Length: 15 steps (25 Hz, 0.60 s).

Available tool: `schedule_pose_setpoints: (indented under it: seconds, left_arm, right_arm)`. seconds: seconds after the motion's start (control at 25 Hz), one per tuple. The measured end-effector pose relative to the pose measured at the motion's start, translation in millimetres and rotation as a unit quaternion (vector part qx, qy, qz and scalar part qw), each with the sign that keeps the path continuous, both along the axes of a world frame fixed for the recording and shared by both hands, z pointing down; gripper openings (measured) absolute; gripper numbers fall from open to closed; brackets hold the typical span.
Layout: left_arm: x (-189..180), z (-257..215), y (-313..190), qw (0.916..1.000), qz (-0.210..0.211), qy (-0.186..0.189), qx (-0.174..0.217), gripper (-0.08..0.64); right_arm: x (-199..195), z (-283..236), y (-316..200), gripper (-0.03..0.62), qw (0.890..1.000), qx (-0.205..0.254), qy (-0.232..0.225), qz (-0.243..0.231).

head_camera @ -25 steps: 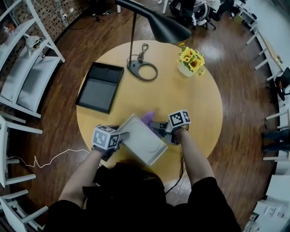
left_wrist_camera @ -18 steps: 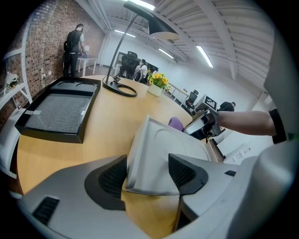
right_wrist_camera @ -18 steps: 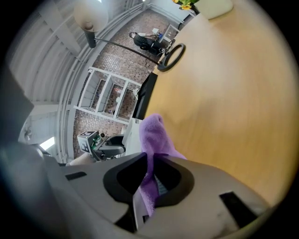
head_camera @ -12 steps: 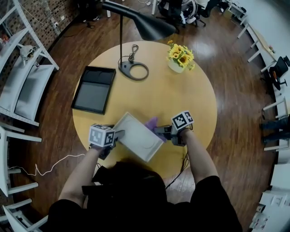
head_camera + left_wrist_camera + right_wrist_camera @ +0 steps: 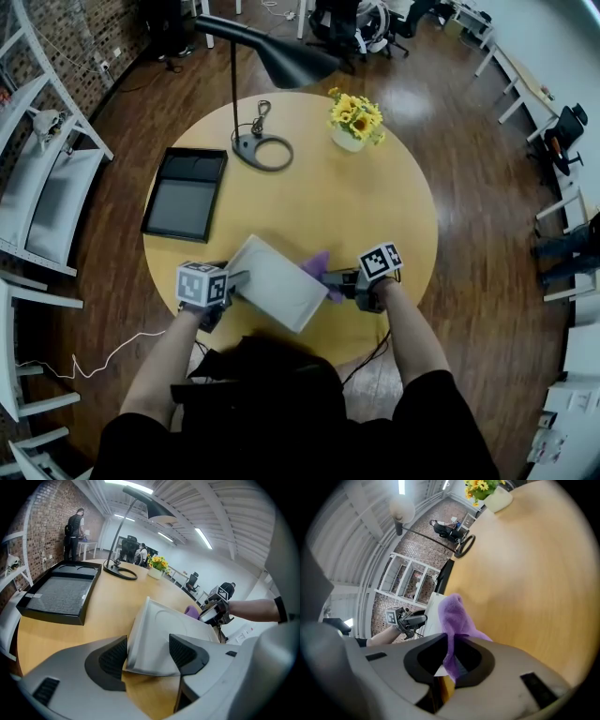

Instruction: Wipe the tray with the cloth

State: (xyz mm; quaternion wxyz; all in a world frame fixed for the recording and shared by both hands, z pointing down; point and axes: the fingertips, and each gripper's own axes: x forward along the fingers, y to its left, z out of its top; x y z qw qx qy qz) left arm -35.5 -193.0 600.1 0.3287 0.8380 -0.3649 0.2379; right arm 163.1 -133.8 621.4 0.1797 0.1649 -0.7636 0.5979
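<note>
My left gripper is shut on the near corner of a white rectangular tray, which it holds tilted above the table. In the left gripper view the tray sits between the two dark pads of the left gripper. A purple cloth is pinched in my right gripper and rests against the tray's right edge. In the right gripper view the cloth stands up from the right gripper, with the tray's white edge just beyond it.
On the round wooden table a black tray lies at the far left. A black lamp's base and a pot of yellow flowers stand at the back. White shelving is on the floor to the left.
My right gripper has slid the cloth rightward and toward me along the tray's right edge. The left gripper and the tray have stayed put.
</note>
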Motion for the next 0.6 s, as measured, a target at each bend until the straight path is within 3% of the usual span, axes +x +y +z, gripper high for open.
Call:
schedule_pose_setpoints:
  seconds: [0.2,0.4,0.6]
  left_arm:
    - [-0.6,0.1,-0.4,0.9999,0.0,0.009,0.007,0.273]
    - [-1.6,0.1,-1.6,0.9997,0.001,0.016,0.017,0.273]
    - [-1.0,1.9,-2.1,0.9991,0.001,0.037,0.02,0.273]
  right_arm:
    - [5.8,-6.2,10.5,0.04,0.998,-0.003,-0.023,0.055]
    - [11.1,-19.3,18.2,0.035,0.994,0.036,-0.055,0.09]
    - [16.5,-28.3,31.9,0.034,0.992,0.048,-0.041,0.112]
